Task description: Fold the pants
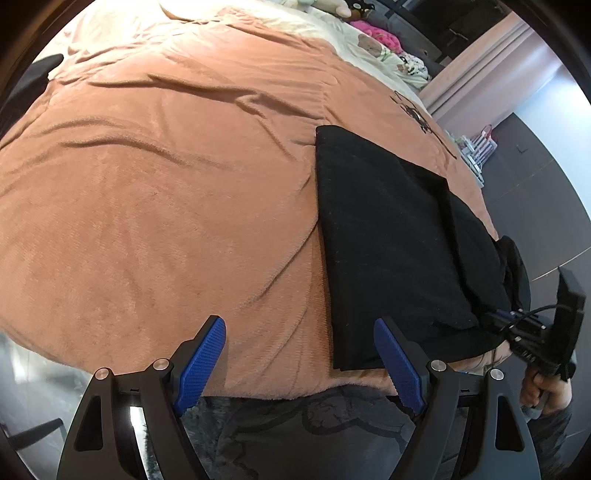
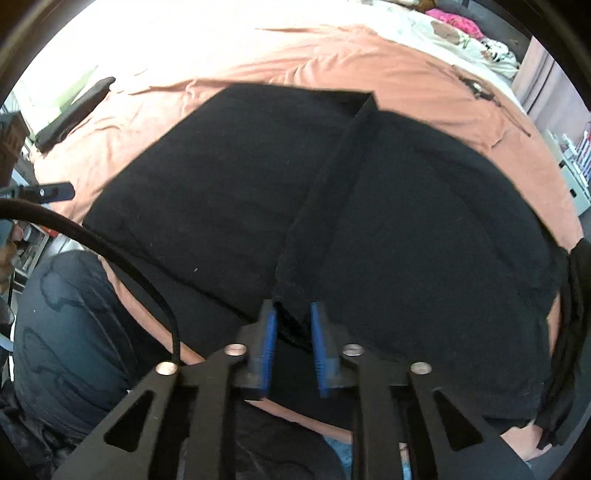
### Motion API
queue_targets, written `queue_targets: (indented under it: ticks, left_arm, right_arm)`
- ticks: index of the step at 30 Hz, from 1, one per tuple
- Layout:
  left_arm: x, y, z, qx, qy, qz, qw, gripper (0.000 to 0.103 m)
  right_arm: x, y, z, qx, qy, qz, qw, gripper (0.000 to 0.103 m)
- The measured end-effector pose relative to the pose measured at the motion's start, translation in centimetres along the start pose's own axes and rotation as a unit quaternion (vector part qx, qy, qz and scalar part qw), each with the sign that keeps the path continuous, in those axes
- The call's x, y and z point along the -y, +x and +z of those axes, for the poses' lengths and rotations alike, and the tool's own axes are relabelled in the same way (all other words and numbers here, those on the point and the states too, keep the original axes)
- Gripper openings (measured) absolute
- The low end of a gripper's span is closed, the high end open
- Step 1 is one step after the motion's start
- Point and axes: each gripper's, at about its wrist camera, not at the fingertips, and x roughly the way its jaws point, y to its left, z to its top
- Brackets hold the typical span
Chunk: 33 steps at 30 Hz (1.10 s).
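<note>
Blue pads (image 2: 267, 339) of our right gripper (image 2: 291, 314) nearest lens, clenched on raised fold of black pants (image 2: 221, 192). We see pants spread flat on orange blanket (image 2: 424, 74), near bed edge, partly folded, upper layer overlapping lower. Our left gripper (image 1: 299, 332) hangs released, jaws wide apart, above bare blanket (image 1: 166, 184) just left of pants (image 1: 376, 229), touching nothing. Pink clothing (image 1: 376, 33) lies at far end of bed.
</note>
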Motion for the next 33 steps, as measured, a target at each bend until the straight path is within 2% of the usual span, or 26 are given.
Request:
queue_targets:
  ticks: [6,17,23,28,33]
  left_arm:
    - [0.3,0.2,0.3,0.000,0.002,0.002,1.0000,0.084]
    - [1.0,0.7,0.7,-0.002,0.007,0.016,0.9998,0.084]
    - [1.0,0.7,1.3,0.001,0.006,0.024,0.9997,0.084]
    - [0.8,1.0,1.7,-0.002,0.004,0.031,0.9995,0.084]
    - [0.6,1.0,2.0,-0.002,0.004,0.037,0.9993,0.084]
  right_arm:
    - [3.2,-2.7,0.3,0.035,0.026,-0.004,0.999,0.012]
    - [10.6,-6.8,2.2,0.091,0.071,-0.073,0.991,0.011]
    - [14.0,-7.4,3.8,0.098,0.087,-0.112,0.985,0.010]
    - [15.0,-6.7,6.0,0.097,0.107,-0.108,0.984,0.010]
    - [16.9,-4.7,7.8,0.085,0.114,-0.132,0.981,0.009]
